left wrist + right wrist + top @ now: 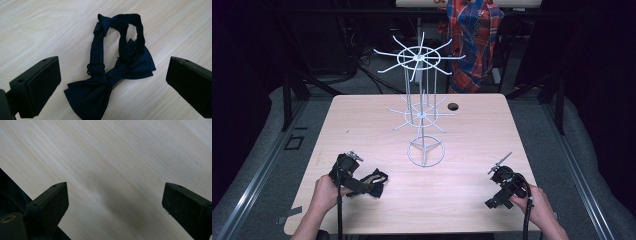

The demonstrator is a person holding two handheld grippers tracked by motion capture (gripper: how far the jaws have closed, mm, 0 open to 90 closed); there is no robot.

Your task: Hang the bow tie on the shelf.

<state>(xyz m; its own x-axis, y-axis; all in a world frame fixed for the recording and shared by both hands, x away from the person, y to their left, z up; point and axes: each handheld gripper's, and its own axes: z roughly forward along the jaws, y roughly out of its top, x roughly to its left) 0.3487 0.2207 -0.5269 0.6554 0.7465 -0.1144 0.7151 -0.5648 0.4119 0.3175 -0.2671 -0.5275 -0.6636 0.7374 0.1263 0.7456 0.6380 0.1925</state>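
Pale wood-grain desk [362, 125], tall white wire rack [424, 107] with spoked tiers, left gripper [112, 80] jaws spread over a dark, perhaps satin, bow tie [110, 85] lying flat, right gripper [115, 202] jaws spread above bare desk.

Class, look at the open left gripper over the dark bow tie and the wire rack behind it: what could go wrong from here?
1. The bow tie lies flat on the table; the left gripper, jaws wide open, may pinch just one layer, or the strap alone, so it dangles.
2. The loose strap loop could snag on the wire rack, whose thin arms look easy to tip.
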